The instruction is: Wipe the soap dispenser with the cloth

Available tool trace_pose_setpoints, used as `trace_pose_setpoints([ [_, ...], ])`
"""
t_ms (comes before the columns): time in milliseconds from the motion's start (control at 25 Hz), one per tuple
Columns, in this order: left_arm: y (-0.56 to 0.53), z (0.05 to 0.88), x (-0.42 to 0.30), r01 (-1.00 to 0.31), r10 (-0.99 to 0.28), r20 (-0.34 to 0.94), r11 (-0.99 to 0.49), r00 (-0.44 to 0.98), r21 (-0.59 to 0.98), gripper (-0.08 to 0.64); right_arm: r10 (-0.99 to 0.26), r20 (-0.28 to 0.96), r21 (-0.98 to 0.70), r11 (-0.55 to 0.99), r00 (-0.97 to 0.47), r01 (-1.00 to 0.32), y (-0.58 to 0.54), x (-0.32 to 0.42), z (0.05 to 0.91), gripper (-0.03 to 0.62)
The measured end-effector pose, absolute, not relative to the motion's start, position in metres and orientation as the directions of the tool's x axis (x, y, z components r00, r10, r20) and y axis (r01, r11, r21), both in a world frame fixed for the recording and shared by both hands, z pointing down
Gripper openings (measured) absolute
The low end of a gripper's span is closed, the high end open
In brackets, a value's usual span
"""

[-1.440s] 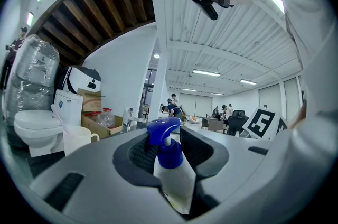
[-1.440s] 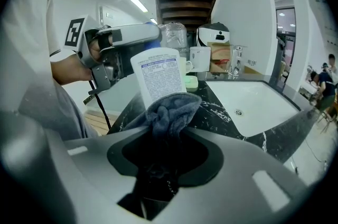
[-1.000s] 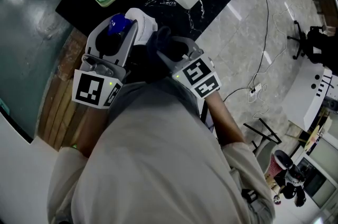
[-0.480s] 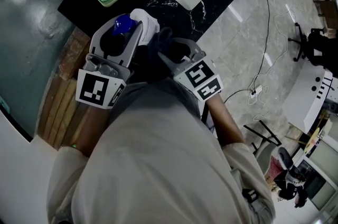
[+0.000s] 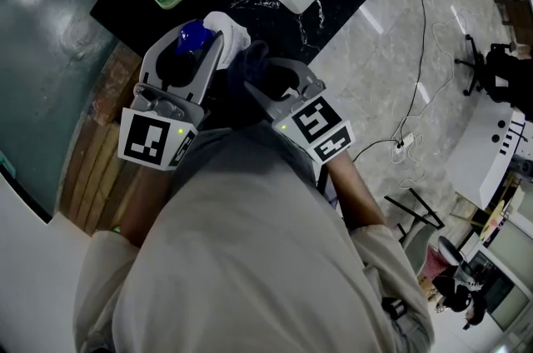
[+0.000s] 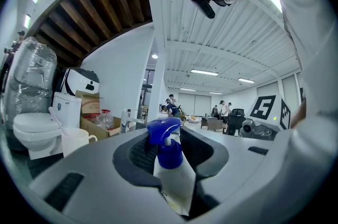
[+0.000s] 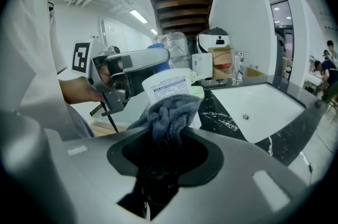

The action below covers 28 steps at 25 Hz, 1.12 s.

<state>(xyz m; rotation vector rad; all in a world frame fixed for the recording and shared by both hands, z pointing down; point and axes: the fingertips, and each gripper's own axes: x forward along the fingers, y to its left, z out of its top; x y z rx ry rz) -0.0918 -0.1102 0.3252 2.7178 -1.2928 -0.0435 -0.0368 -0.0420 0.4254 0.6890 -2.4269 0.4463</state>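
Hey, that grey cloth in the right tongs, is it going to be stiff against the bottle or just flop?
Probably floppy: the cloth bunches in soft folds where it leaves the right tongs. It likely gives and drapes against the soap dispenser rather than shoving it. Its fuzzy, towel-like surface suggests it won't slip much.

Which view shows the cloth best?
The right gripper view: the cloth sits mid-frame, bunched in the right tongs against the dispenser. The head view shows only a dark bit of it by the dispenser; the left gripper view shows none.
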Motion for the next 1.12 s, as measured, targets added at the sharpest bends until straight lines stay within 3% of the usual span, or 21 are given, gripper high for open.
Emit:
trace_pose_setpoints([
  [1120, -0.112, 0.326, -0.095, -0.769, -0.774, 0.029, -0.623, 0.632, 0.146, 0.123, -0.384, 0.559, -0.131, 0.835, -0.735, -0.535, -0.045, -0.05, 0.389, 0.124],
])
